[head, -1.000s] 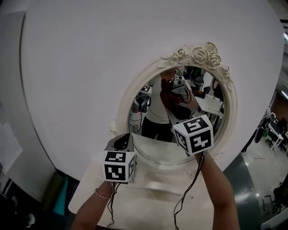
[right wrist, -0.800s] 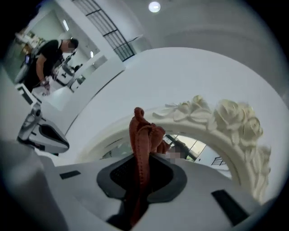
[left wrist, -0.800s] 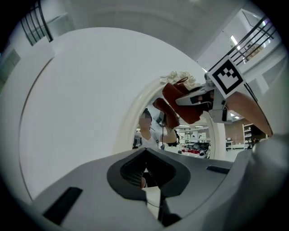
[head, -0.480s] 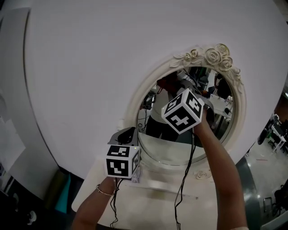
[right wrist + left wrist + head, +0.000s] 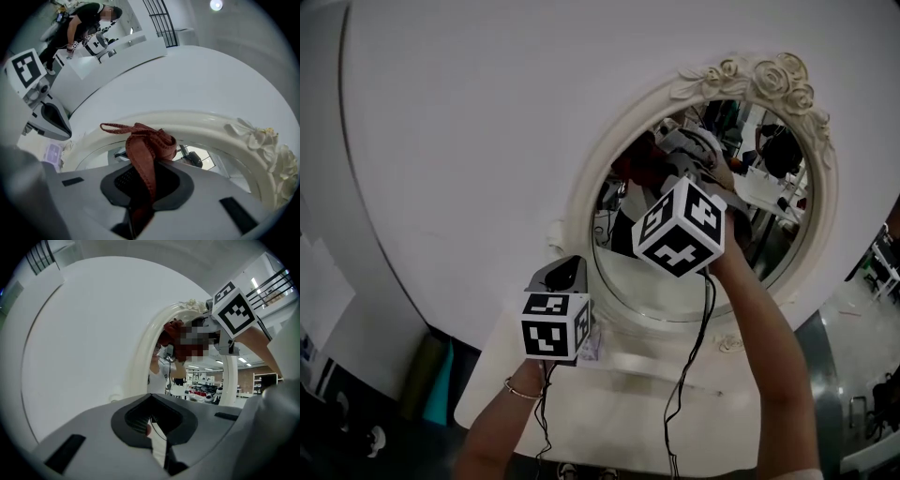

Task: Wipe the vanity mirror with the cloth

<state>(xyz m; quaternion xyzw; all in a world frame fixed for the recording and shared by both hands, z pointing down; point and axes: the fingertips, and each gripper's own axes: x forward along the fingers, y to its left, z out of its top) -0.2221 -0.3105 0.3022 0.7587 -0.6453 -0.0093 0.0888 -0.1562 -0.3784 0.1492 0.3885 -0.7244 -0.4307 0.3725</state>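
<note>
The oval vanity mirror with its cream carved frame (image 5: 581, 202) stands against a white round panel. My right gripper (image 5: 664, 172) is shut on a rust-red cloth (image 5: 639, 167) and presses it on the glass at the mirror's upper left. In the right gripper view the cloth (image 5: 147, 145) bunches out of the closed jaws, just under the frame (image 5: 211, 124). My left gripper (image 5: 565, 275) is shut and holds nothing that I can see, beside the frame's lower left. In the left gripper view the frame (image 5: 146, 355) rises ahead and the cloth (image 5: 172, 328) shows at its top.
A white shelf (image 5: 656, 403) carries the mirror's base. A small lilac slip (image 5: 592, 345) lies beside the left gripper's cube. Black cables (image 5: 689, 375) hang from both grippers. Carved roses (image 5: 778, 75) crown the frame. The mirror reflects a room with desks.
My right gripper has carried the cloth up and to the left across the glass, from the lower middle to the upper left. The left gripper has stayed by the frame's lower left.
</note>
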